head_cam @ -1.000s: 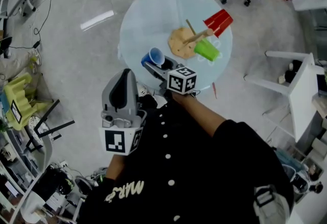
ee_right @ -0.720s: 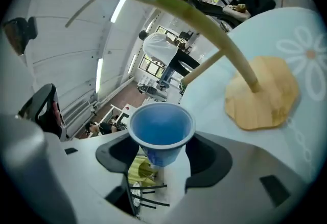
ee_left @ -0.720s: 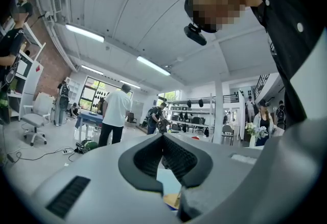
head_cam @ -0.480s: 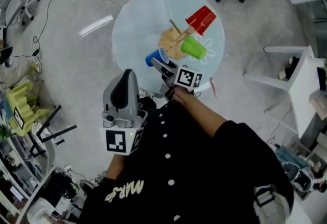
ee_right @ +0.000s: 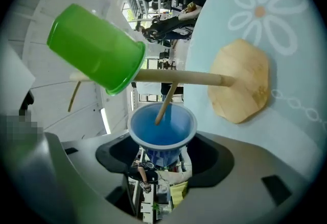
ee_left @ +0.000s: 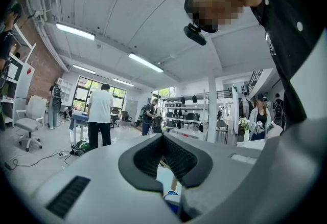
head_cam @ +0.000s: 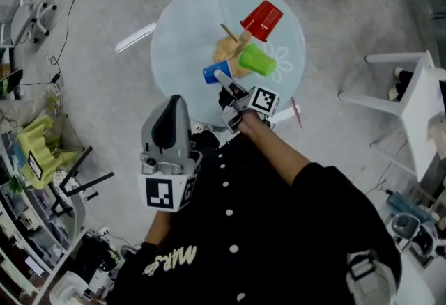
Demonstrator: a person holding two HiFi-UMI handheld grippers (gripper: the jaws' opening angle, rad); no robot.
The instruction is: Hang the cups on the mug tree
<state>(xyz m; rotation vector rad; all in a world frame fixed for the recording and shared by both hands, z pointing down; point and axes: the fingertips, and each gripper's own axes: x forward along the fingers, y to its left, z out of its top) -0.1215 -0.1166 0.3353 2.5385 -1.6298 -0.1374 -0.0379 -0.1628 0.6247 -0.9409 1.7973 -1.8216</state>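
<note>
blue cup (ee_right: 162,127) in right gripper (ee_right: 162,159)

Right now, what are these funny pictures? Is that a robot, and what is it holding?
It's not a robot. A person holds a grabbing tool in each hand. One picture comes from a camera on the person's head, looking down. The other two come from little cameras riding on each tool. On the round table stands a wooden mug tree, with a red cup and a green cup hanging on it. The right tool is squeezing a blue cup, and a peg of the tree pokes into its mouth. The left tool is closed and empty, held near the person's body.
</note>
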